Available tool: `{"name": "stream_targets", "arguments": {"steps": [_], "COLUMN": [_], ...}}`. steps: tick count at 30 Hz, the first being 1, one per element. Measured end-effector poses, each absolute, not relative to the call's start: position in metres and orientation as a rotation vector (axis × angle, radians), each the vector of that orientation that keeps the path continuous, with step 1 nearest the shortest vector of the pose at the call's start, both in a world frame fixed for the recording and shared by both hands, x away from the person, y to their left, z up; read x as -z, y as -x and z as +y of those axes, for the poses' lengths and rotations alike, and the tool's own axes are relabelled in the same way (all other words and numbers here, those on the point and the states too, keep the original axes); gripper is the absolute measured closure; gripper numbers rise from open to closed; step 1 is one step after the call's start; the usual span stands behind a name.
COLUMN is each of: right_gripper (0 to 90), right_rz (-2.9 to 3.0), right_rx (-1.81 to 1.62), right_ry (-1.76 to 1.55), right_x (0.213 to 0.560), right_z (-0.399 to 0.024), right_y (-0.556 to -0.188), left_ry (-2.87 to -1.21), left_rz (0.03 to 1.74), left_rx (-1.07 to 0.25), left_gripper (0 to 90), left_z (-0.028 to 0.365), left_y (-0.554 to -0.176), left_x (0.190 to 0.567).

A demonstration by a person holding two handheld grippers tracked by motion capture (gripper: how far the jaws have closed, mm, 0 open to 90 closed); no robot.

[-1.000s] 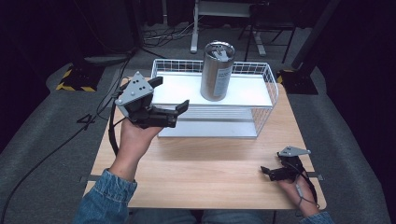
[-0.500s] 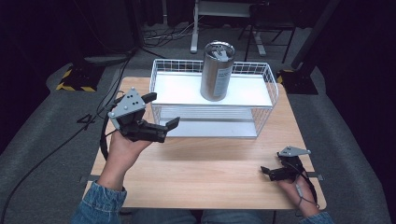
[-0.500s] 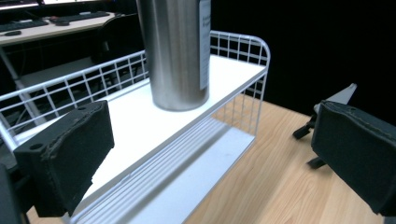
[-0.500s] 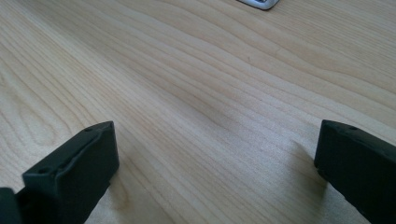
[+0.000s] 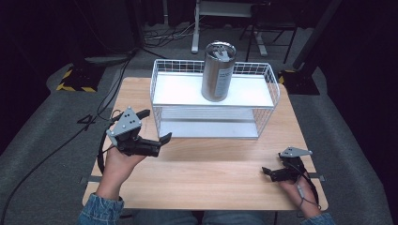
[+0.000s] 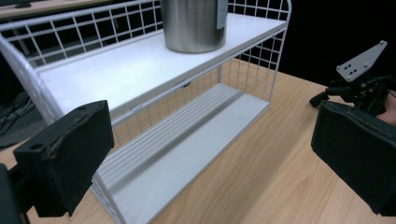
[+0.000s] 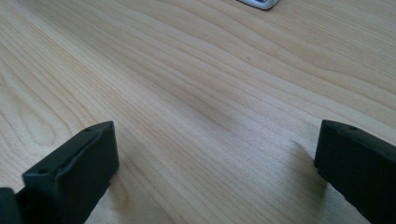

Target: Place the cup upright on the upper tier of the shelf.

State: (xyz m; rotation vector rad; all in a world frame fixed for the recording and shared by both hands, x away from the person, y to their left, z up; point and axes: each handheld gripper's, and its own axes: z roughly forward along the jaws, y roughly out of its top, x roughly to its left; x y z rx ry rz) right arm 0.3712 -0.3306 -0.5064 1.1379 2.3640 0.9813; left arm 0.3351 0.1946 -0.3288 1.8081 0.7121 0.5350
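1. The left gripper is held above the tabletop at about 9 o'clock from the middle of the high view, just off the front left corner of the white wire rack. It touches nothing.
2. Its jaws are spread wide with nothing between them; in the left gripper view they frame the rack's lower shelf.
3. The metal can stands upright on the rack's top shelf, toward 12 o'clock, a little right of the shelf's middle and well apart from both grippers.
4. The right gripper lies low near the tabletop's front right corner, at about 4 o'clock, in the person's hand.
5. Its jaws are also spread, with bare wood between them in the right gripper view.
6. The left gripper view shows the right gripper at about 3 o'clock, beyond the rack's end.
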Motion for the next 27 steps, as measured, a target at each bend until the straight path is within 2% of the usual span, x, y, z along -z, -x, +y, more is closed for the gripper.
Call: {"name": "stream_targets", "arguments": {"steps": [12, 20, 24, 26, 27], "right_gripper": [0.1, 0.1, 0.1, 0.1, 0.1], "right_rz": [2.364, 2.364, 2.364, 2.364, 2.364], "right_rx": [-0.981, -0.981, -0.981, -0.981, -0.981], "right_ry": [-1.138, -1.138, -1.138, -1.138, -1.138], "right_x": [0.506, 0.506, 0.506, 0.506, 0.506], "right_z": [-0.331, -0.331, -0.331, -0.331, -0.331], "right_y": [-0.371, -0.371, -0.371, -0.371, -0.371], "left_ry": [-1.811, -1.874, -1.797, -1.852, -1.866], "left_rz": [0.820, 0.858, 0.879, 0.907, 0.910], "left_rx": [-0.511, -0.504, -0.482, -0.430, -0.450], "left_gripper": [0.0, 0.0, 0.0, 0.0, 0.0], "left_z": [0.220, 0.227, 0.233, 0.233, 0.234], "left_y": [-0.323, -0.314, -0.309, -0.311, -0.311], "left_x": [0.372, 0.404, 0.423, 0.431, 0.434]}}
